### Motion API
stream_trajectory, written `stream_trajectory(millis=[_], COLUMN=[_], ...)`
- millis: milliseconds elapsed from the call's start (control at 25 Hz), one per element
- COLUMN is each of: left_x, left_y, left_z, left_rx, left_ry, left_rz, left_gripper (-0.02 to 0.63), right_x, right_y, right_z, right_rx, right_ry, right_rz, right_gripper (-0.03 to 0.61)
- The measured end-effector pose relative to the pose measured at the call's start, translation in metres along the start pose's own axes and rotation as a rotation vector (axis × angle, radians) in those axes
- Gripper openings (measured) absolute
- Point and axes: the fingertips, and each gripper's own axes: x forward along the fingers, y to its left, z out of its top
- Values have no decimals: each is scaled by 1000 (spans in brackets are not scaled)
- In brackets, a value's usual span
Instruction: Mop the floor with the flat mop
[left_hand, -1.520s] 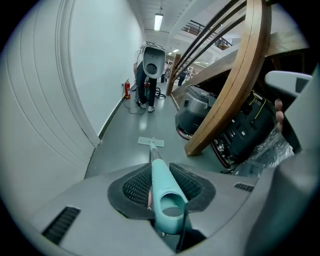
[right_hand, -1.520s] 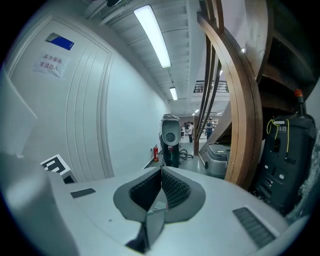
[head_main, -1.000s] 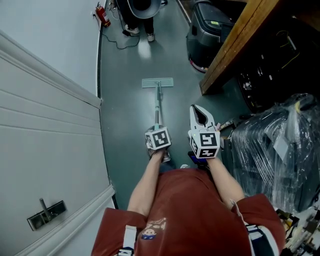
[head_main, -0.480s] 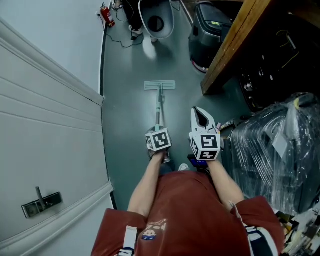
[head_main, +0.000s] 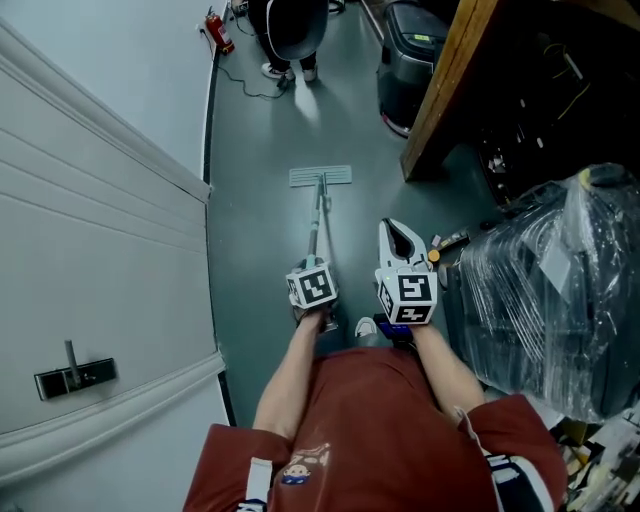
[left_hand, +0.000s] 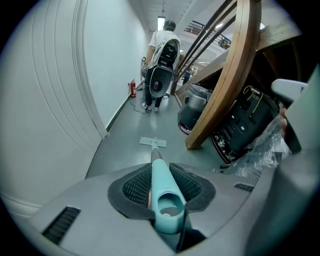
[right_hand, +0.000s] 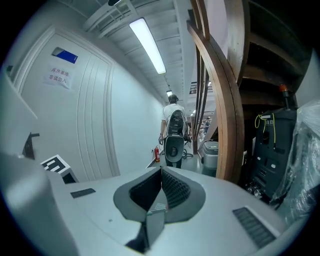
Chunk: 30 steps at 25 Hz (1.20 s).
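Observation:
The flat mop lies with its pale head (head_main: 320, 177) flat on the grey-green floor ahead of me. Its teal handle (head_main: 316, 232) runs back to my left gripper (head_main: 313, 264), which is shut on the handle's top end. In the left gripper view the handle (left_hand: 164, 192) sits between the ribbed pads (left_hand: 136, 186), and the mop head (left_hand: 153, 142) shows small further down the floor. My right gripper (head_main: 402, 236) hovers to the right of the handle, apart from it. In the right gripper view its pads (right_hand: 172, 189) meet with nothing between them.
A white panelled wall with a door handle (head_main: 73, 375) lines the left. A wooden beam (head_main: 445, 90), a floor machine (head_main: 410, 55) and a plastic-wrapped load (head_main: 545, 290) crowd the right. A person (head_main: 290, 25) stands down the corridor near a fire extinguisher (head_main: 217, 30).
The mop head and both grippers have drawn back slightly toward me along the floor. The person down the corridor has shifted position.

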Motion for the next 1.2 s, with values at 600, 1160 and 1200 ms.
stream_trajectory(millis=[600,1160,1200], left_x=[-77,-144,-149], left_y=[-20,24,29], left_z=[-131,-246,-254], left_rx=[-14,-29,-29], left_ry=[44,30,31], left_rz=[16,-44,-34], left_gripper=[124,124,124], right_x=[-127,-238,-246], right_y=[7,104,110], right_z=[-54,-85,-87], right_rx=[33,-33,-37], right_ry=[35,24,23], right_rz=[10,2,5], right_gripper=[18,18,18])
